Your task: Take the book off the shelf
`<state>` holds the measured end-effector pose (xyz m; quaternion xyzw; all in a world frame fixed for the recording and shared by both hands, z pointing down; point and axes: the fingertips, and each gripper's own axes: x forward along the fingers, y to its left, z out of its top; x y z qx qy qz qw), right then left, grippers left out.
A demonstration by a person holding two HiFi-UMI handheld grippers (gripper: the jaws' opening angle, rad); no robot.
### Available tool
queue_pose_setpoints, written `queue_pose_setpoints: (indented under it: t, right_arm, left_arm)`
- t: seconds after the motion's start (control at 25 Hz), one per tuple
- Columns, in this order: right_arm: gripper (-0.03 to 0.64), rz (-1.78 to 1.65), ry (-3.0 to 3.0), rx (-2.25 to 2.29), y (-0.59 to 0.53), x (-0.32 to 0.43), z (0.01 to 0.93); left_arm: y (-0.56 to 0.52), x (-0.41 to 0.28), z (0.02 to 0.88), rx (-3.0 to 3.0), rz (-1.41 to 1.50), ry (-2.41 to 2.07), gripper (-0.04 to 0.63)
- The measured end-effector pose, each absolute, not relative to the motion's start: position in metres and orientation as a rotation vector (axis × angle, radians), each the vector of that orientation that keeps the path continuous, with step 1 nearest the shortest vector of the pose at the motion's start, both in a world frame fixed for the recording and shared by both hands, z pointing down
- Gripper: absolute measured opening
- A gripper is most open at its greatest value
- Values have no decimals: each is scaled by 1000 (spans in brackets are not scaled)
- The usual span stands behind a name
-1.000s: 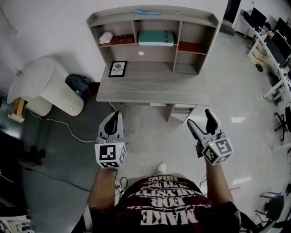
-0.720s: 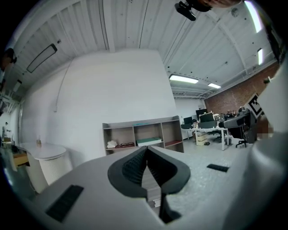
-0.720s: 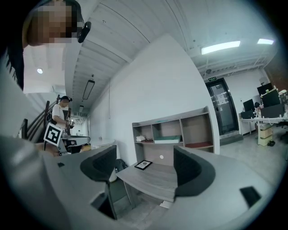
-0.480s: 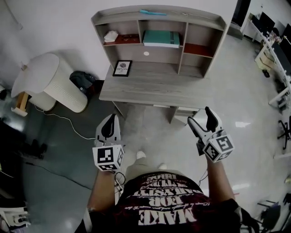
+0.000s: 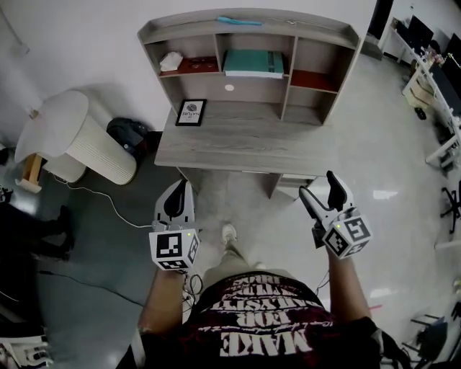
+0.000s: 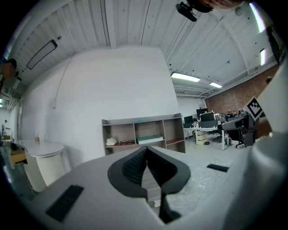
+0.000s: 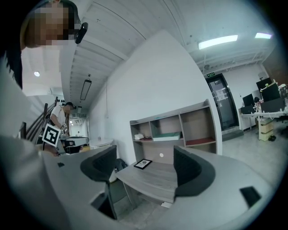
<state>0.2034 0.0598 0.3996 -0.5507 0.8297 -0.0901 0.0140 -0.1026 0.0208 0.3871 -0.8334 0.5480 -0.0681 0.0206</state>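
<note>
A teal book [image 5: 253, 62] lies flat in the middle compartment of the grey shelf unit [image 5: 248, 25] on a grey desk [image 5: 238, 148]; it also shows in the left gripper view [image 6: 149, 139] and the right gripper view [image 7: 168, 134]. My left gripper [image 5: 180, 192] hangs shut over the floor, short of the desk's front edge. My right gripper [image 5: 321, 190] is open and empty, also in front of the desk. Both are far from the book.
A framed picture [image 5: 191, 112] leans at the desk's back left. White cloth [image 5: 169, 60] and glasses sit in the left compartment, a thin teal item [image 5: 240, 20] on top. A white cylindrical bin [image 5: 76, 137] stands left; office desks [image 5: 436, 79] at right.
The view has shifted slightly as the person steps toward the desk; a foot now shows ahead. Both grippers keep their places and states.
</note>
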Motion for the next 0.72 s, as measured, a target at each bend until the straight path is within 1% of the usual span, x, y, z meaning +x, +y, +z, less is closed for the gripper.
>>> queue_pose_setpoints:
  t: [0.48, 0.72]
  right_arm:
    - [394, -307, 2580, -1751, -25, 200, 396]
    - [394, -344, 2581, -1753, -75, 191, 400]
  left_arm:
    - [-68, -91, 397, -2650, -237, 1644, 8]
    - [-117, -102, 402, -2657, -246, 1652, 8]
